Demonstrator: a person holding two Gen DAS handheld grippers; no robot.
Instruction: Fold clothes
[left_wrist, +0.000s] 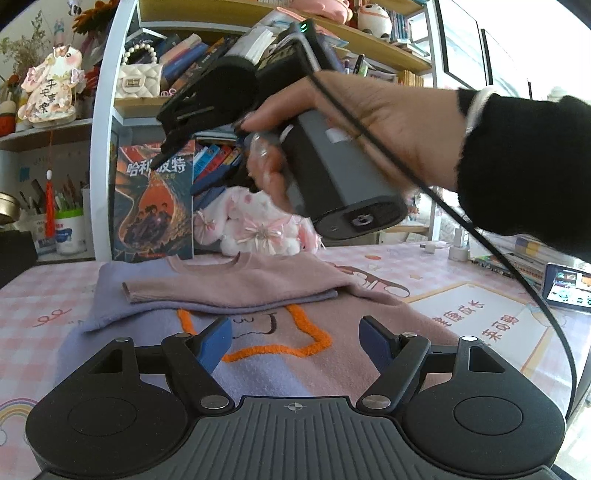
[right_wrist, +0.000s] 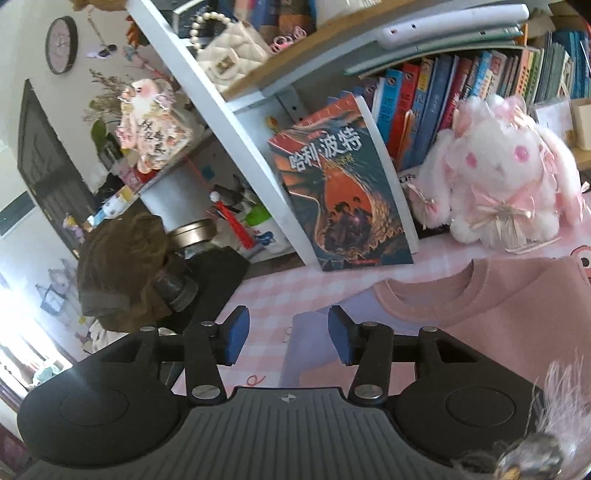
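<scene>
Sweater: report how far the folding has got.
Done: one sleeve lies folded across the pink-and-lilac sweater. In hand: nothing; the left gripper and right gripper are open above it. Left: the body lies spread on the checked tablecloth, unfolded.

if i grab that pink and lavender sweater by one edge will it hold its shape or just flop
Probably flop: the sweater looks like soft knit, and its folded sleeve drapes limply across it. It likely grips rather than slides on the checked tablecloth. Both grippers, left and right, are open.
</scene>
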